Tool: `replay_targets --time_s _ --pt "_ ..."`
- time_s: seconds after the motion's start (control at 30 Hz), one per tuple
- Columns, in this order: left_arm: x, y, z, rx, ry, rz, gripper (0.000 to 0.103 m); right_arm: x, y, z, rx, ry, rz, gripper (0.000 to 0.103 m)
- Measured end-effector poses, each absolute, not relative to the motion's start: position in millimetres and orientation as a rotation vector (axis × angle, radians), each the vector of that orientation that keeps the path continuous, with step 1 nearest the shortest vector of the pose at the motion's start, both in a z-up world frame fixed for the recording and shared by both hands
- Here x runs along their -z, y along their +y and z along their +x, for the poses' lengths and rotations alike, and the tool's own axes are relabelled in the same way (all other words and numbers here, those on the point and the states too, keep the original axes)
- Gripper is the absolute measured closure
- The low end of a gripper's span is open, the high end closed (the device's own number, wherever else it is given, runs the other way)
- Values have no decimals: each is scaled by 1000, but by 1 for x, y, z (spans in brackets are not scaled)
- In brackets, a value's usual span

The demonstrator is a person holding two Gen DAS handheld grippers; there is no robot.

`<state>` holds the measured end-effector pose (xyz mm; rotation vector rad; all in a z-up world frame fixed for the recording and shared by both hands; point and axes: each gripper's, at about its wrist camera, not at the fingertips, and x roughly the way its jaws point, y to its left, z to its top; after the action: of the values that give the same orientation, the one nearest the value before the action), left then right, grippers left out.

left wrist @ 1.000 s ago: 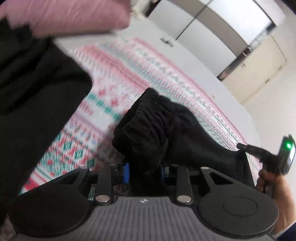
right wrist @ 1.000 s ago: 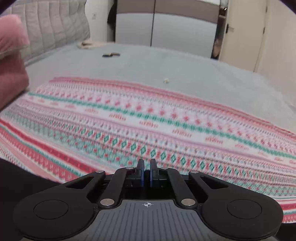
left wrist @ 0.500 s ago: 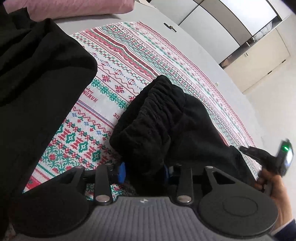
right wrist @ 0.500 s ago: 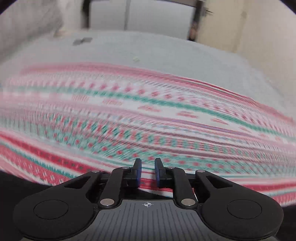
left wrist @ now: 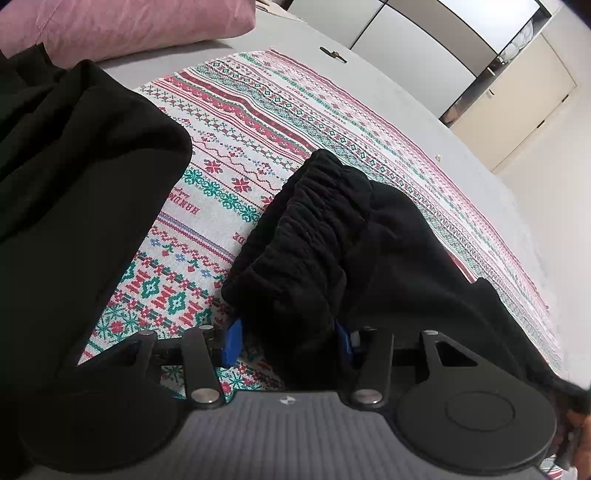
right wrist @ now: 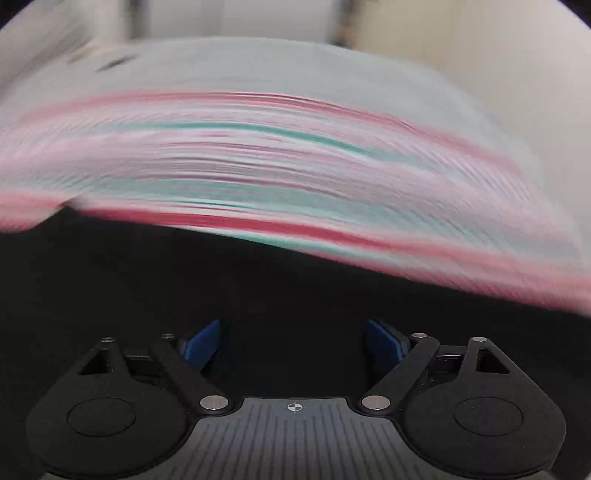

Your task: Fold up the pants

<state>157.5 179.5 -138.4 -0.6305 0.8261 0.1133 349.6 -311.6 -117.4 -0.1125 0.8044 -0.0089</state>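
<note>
Pants (left wrist: 332,243), black and soft, lie bunched on a bed in the left wrist view. Their stretchy waistband points up and away from the camera, toward the far wall, and the long part runs off to the lower right. The near end of the waistband sits between the blue pads (left wrist: 232,342) of the left gripper (left wrist: 286,343). Its jaws are opening and stand about half wide; the left pad is clear of the cloth, and the right pad is partly hidden by it. More black cloth (left wrist: 74,184) fills the left side. Under it all is a blanket (left wrist: 258,122) with red, green and white patterns, spread on a grey bed sheet (left wrist: 424,99). A pink pillow (left wrist: 122,26) lies at the top left. Tall closet doors (left wrist: 424,40) stand behind the bed. A bit of a hand (left wrist: 580,439) shows at the lower right edge.

The right wrist view is very blurry. The right gripper (right wrist: 293,343) points down at black cloth (right wrist: 258,291), and its jaws are opening wide. The blue pads (right wrist: 202,345) are not pressing on the cloth. The striped blanket (right wrist: 295,166) is a smear above, and the grey bed sheet (right wrist: 295,66) is past it.
</note>
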Motion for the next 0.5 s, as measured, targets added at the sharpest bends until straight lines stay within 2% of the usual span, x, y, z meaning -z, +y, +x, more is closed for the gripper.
replay_targets --time_s 0.13,0.2,0.27,0.3,0.33,0.5 --pt "134 175 159 -133 835 -615 29 123 -430 319 229 802 23 6" --pt "129 175 160 -115 856 -616 29 128 -474 294 322 744 100 6" --pt "123 180 160 -125 860 -641 29 129 -509 277 345 718 178 8" --pt "119 183 157 -144 848 -654 27 124 -518 273 360 698 185 14" --pt "113 185 154 -166 828 -650 23 119 -522 271 390 671 184 15" --pt "78 180 144 -294 693 -502 20 102 -542 265 517 580 220 15"
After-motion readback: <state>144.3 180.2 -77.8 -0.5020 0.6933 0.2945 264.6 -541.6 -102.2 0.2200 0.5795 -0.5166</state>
